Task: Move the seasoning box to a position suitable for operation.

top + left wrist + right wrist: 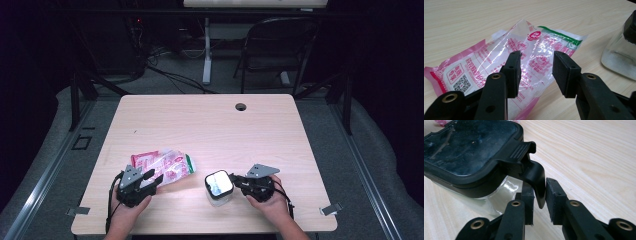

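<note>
Near the table's (200, 120) front edge, the container's (218, 187) lid latch (537, 180) is clamped by the right gripper (539, 195); the left gripper (536, 71) is held agape over the plastic packet (524, 50).

Table (210, 125): pale matt wood-grain laminate. On it, packet (524, 50): glossy, crinkled clear-and-pink plastic film. Container (499, 192): clear glossy wall, matt black plastic lid (469, 147) with reflective panel
</note>
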Demonstrator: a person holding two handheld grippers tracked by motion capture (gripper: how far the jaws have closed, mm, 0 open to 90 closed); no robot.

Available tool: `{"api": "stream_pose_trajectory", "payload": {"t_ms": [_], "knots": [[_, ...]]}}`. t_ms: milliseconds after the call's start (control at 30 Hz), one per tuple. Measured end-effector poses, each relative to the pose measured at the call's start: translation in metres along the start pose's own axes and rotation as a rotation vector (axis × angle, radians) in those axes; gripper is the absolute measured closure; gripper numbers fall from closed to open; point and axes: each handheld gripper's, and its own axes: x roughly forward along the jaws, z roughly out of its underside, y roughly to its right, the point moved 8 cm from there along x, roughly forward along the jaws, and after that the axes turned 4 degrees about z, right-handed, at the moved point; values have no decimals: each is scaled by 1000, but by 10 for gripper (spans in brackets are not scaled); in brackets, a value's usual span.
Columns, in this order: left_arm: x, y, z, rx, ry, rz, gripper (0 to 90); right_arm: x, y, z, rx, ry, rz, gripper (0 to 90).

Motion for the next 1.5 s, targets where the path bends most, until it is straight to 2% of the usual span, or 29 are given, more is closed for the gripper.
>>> {"api": "stream_pose_trajectory", "payload": {"t_ms": [200,367,400,433,533,567,600,733,800,967,1000,1200,1333,1400,1500], "knots": [[10,21,-5,35,-4,49,585,5,1,-3,5,15,-16,809],[22,46,-7,78,-26,103,599,7,-1,-5,-7,19,-20,817],[27,56,-7,95,-33,126,613,8,-1,-5,-9,24,-24,819],[27,56,-7,95,-33,126,624,8,-1,-5,-9,24,-24,819],[35,75,-9,132,-44,177,648,12,-3,-7,-5,31,-36,819],[35,75,-9,132,-44,177,654,13,-3,-8,-4,31,-38,819],[37,83,-11,141,-49,202,660,13,-3,-8,-1,31,-41,816],[40,88,-13,144,-51,223,683,13,-3,-7,29,32,-61,775],[42,89,-16,124,-47,242,712,11,-1,-5,35,21,-57,724],[40,91,-16,113,-47,262,723,5,-3,-1,15,3,-46,685],[39,92,-15,123,-50,275,723,1,-4,0,0,2,-38,676],[37,101,-10,148,-70,323,733,-13,-3,5,20,0,-29,683],[38,107,-9,171,-86,337,762,-30,-1,4,66,24,-15,742],[38,107,-9,168,-90,348,767,-42,-3,0,93,45,-9,780],[39,108,-9,163,-93,361,765,-48,-8,-2,104,55,-14,796]]}}
